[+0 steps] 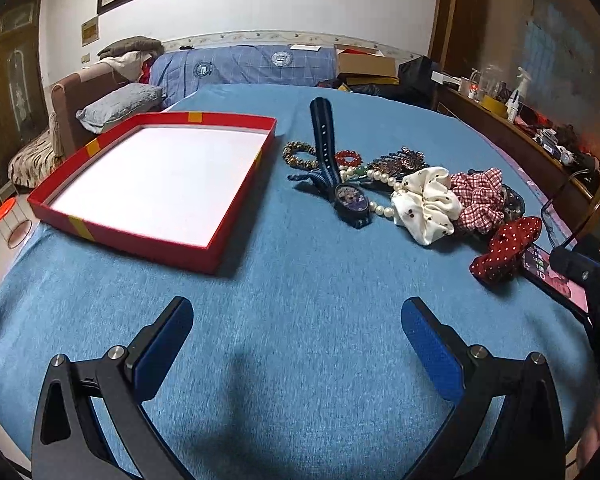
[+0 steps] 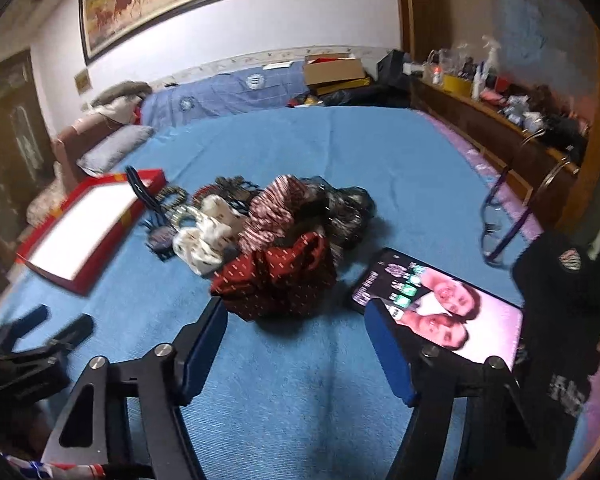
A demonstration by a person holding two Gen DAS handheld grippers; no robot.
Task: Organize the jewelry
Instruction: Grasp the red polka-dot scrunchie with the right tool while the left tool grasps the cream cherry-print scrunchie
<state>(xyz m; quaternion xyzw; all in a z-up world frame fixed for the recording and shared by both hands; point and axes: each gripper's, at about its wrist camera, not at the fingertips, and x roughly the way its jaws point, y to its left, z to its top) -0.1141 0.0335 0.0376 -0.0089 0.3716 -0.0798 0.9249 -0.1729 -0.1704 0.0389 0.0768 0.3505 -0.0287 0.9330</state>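
The red dotted scrunchie (image 2: 278,280) lies at the near edge of the jewelry heap on the blue bedcover (image 2: 300,400), directly ahead of my right gripper (image 2: 296,344) and just beyond its fingertips, a little toward the left finger; no part of it sits between the jaws, which stand moderately wide and hold nothing. It is a rumpled bundle, broader across my line of approach than along it, so I judge a straight advance would bring it in between the pads. Behind it the checked scrunchie (image 2: 276,208), the white scrunchie (image 2: 202,240) and the watch (image 2: 160,236) trail away toward the red tray (image 2: 80,280), which lies far to the left and is bare inside. A lit phone (image 2: 440,300) lies just beside my right finger, a possible snag. My left gripper (image 1: 296,340) hovers over bare cover, jaws wide and empty, with the tray (image 1: 204,260) ahead on its left and the heap well off to its right; the right hand is therefore the nearer one for the first pick.
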